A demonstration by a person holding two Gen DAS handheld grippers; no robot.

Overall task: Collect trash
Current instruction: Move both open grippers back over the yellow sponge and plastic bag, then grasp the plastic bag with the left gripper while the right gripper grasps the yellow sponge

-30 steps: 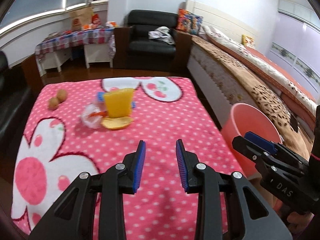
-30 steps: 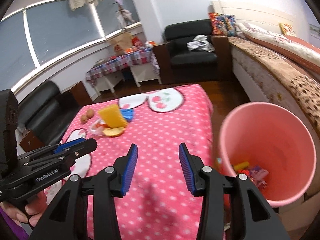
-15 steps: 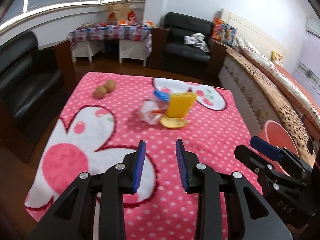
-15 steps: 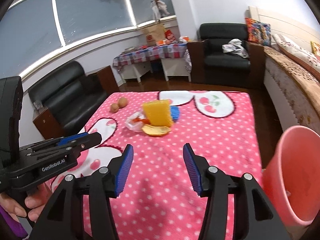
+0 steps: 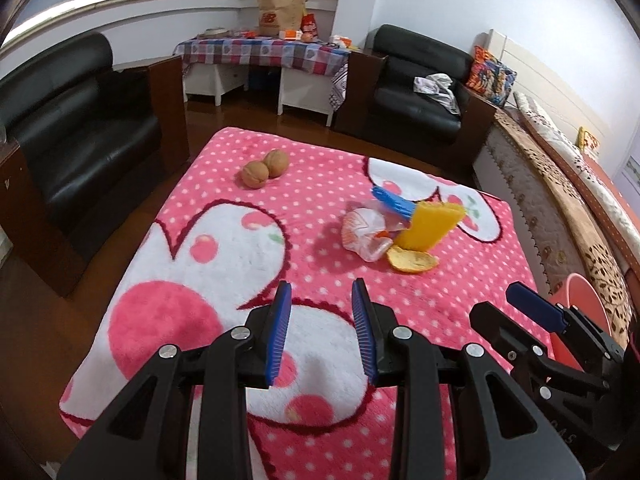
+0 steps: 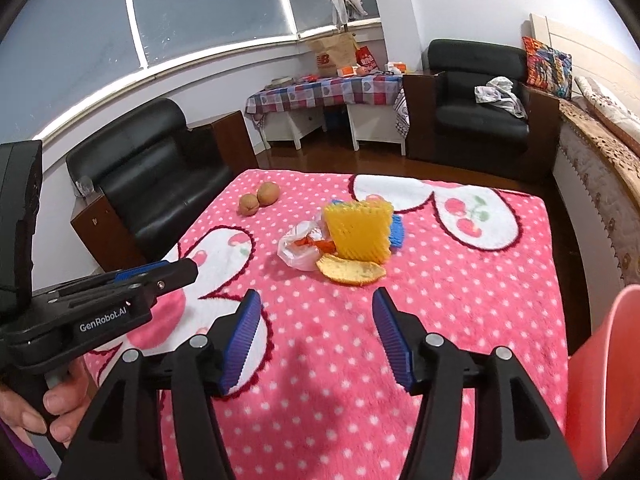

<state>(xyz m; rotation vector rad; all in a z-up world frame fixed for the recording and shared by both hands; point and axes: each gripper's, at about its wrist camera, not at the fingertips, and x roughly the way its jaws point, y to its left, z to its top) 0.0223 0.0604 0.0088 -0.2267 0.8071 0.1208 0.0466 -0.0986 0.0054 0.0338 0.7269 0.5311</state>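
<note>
While we face the pile: the trash sits mid-way up the pink blanket, ahead of both grippers and well apart from them.
Trash: a yellow foam net standing upright, an orange peel lying flat just in front of it, a crumpled plastic bag touching its left side, and a blue piece behind it.
Direction: for our right gripper the pile lies nearly straight ahead; for our left gripper it lies ahead and to the right.
Long axis: the peel runs crosswise to the right gripper's line.
Nearer hand: we judge the right one nearer and better lined up.
Right gripper: jaws wide apart, just been opening, nothing between them.
Left gripper: jaws partly apart, empty.
Pose: both tilt downward over the blanket's near part, side by side.
Bin: the pink bucket stands at the right edge, beside the blanket.
Not trash, we judge: two walnuts farther left.
</note>
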